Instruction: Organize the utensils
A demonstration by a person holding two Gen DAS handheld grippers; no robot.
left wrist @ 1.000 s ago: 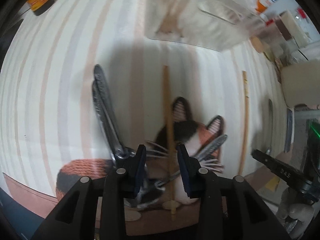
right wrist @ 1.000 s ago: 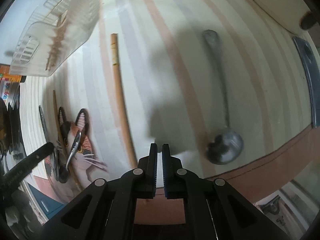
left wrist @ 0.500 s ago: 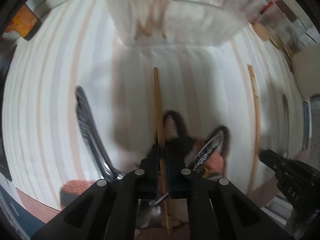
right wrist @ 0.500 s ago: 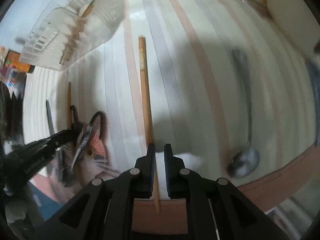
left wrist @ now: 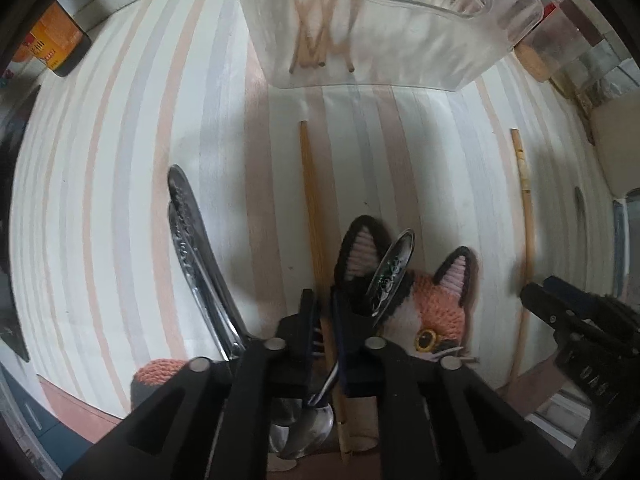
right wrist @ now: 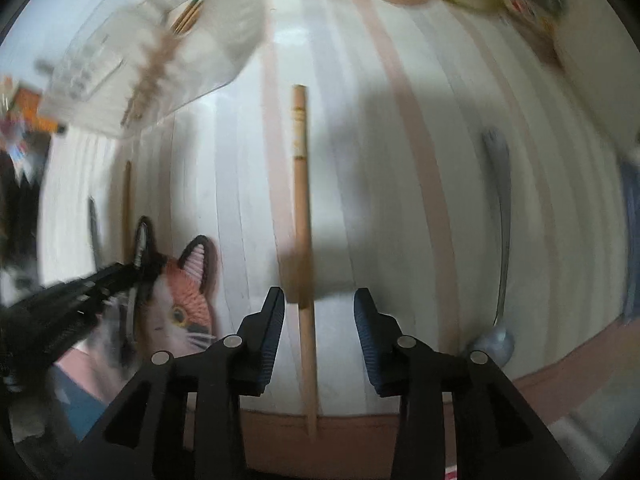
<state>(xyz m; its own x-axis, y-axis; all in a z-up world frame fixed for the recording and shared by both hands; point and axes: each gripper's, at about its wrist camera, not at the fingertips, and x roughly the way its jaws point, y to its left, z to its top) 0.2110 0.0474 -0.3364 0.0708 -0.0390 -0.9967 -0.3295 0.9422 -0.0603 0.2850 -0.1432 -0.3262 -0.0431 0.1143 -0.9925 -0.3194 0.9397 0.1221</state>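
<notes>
Now that the left gripper (left wrist: 325, 312) has clamped its chopstick (left wrist: 313, 216), which lay loose between spread fingers a second ago, that piece looks ready to lift toward the clear bin (left wrist: 384, 28) straight ahead of its tip. The right gripper (right wrist: 320, 312), closed a moment ago, now straddles the second chopstick (right wrist: 301, 208) with fingers spread, gripping nothing. Striped cloth toward the bin lies unobstructed; the cat mat (left wrist: 432, 300) and spoons (left wrist: 196, 248) crowd the near side.

Striped worktop (left wrist: 120, 160), seen over both claws.
Carrying a clear bin (left wrist: 400, 40) ahead of the left claw (left wrist: 325, 320), chopstick (right wrist: 302, 240) between right claw (right wrist: 320, 312) fingers, ladle (right wrist: 500, 240) to its right.
</notes>
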